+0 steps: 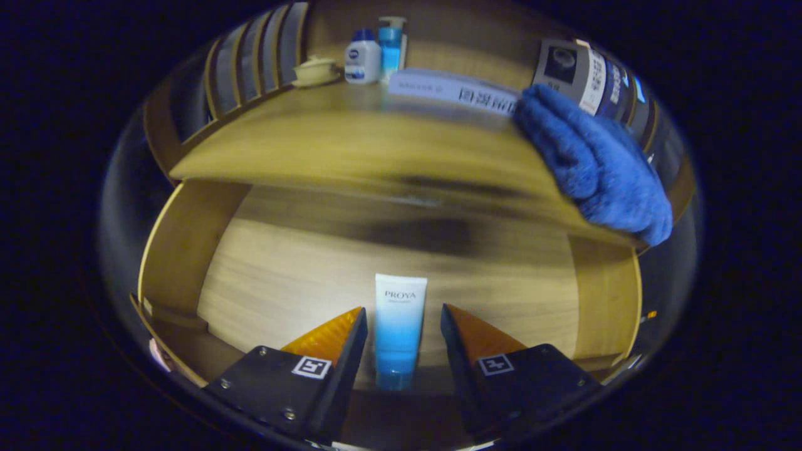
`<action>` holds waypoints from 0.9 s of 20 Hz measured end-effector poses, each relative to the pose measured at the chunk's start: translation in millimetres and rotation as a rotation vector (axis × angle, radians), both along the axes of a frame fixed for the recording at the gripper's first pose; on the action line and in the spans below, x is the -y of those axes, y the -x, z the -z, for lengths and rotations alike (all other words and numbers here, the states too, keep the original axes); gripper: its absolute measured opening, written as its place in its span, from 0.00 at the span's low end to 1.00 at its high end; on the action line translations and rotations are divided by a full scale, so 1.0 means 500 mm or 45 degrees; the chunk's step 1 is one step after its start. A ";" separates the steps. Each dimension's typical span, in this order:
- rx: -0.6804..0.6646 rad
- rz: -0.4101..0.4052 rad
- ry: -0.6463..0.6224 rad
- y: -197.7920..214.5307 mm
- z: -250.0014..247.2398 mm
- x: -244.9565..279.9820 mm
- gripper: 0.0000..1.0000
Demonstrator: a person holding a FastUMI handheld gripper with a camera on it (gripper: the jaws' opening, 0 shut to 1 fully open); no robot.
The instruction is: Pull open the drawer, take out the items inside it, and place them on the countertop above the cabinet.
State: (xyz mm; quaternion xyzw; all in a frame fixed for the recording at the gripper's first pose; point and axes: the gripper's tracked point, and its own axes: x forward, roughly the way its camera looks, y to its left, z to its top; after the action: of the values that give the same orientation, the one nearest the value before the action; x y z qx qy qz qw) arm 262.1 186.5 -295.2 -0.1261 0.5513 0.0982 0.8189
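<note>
Straddling tube point(400, 326) in open drawer point(282, 275), gripper point(401, 329) fingers spread either side, not touching, lined up to pinch and lift to countertop point(326, 138).

Setting: household bathroom or vanity corner, staged in a booth. Evidence: wooden cabinet countertop point(326, 144); at its far end, a white lotion bottle point(362, 59) beside a blue pump bottle point(391, 44); a small cream dish point(315, 70) left of them; a blue towel point(595, 166) draped over the countertop's right edge.
</note>
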 end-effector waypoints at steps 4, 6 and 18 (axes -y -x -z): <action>-0.163 0.033 0.021 0.019 0.024 0.008 0.69; -0.215 0.049 0.015 0.017 0.030 0.003 0.69; 0.032 0.091 -0.055 -0.021 0.001 -0.004 0.43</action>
State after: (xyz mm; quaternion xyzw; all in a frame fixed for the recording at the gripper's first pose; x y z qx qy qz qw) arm 272.4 188.3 -295.5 -0.0897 0.5430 0.0791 0.8312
